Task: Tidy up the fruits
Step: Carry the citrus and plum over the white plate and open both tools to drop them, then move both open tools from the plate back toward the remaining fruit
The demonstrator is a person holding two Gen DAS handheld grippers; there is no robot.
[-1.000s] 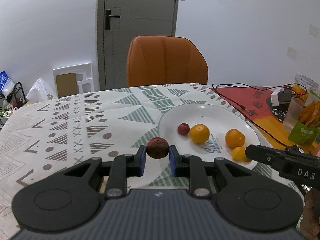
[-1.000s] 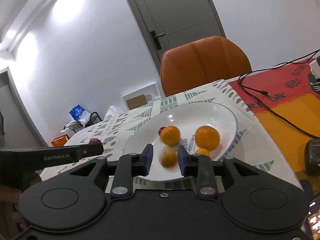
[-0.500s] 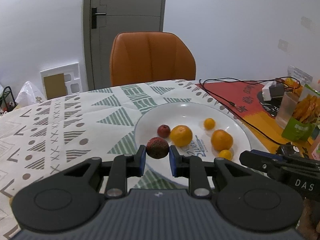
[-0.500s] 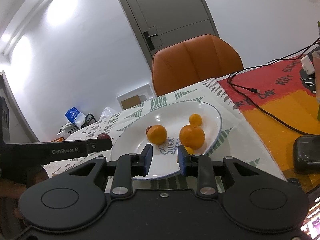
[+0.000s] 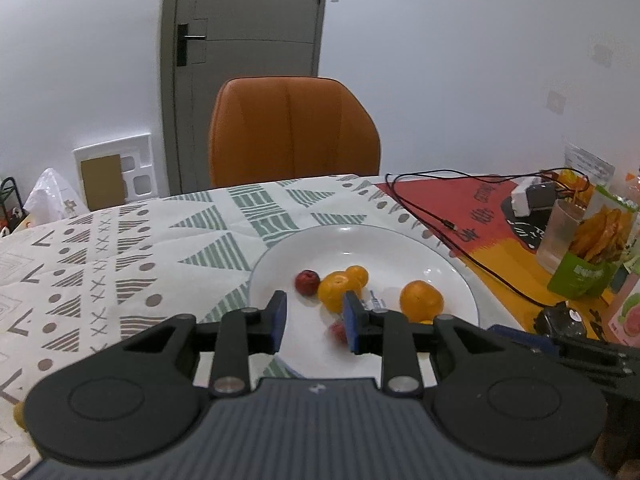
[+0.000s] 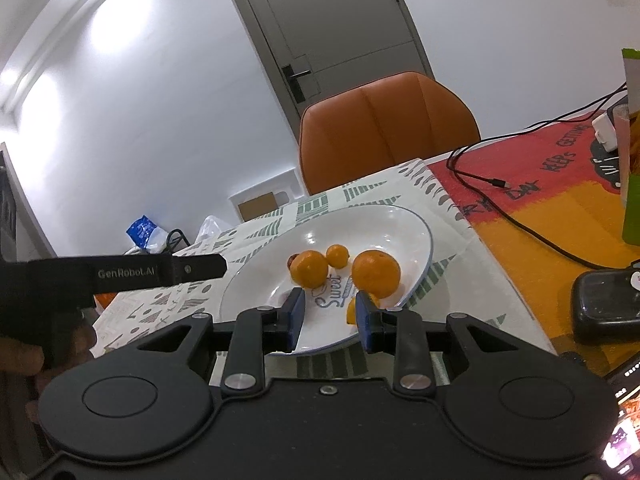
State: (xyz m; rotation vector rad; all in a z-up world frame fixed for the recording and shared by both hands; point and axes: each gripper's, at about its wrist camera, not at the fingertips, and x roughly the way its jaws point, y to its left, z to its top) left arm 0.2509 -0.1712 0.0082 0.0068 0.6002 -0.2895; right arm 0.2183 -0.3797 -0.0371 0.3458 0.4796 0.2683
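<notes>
Fruits: dark red one [image 5: 338, 331] lies loose on plate [image 5: 360, 236]. Left tool [image 5: 314, 326] and right tool [image 6: 329, 318] both apart, empty. Next: fetch any strays.

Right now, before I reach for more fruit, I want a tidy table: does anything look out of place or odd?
One thing: a small orange fruit lies off the white plate, on the patterned tablecloth at the near left edge. A blurred red fruit sits by the open left claw. Nothing looks spilled.
</notes>
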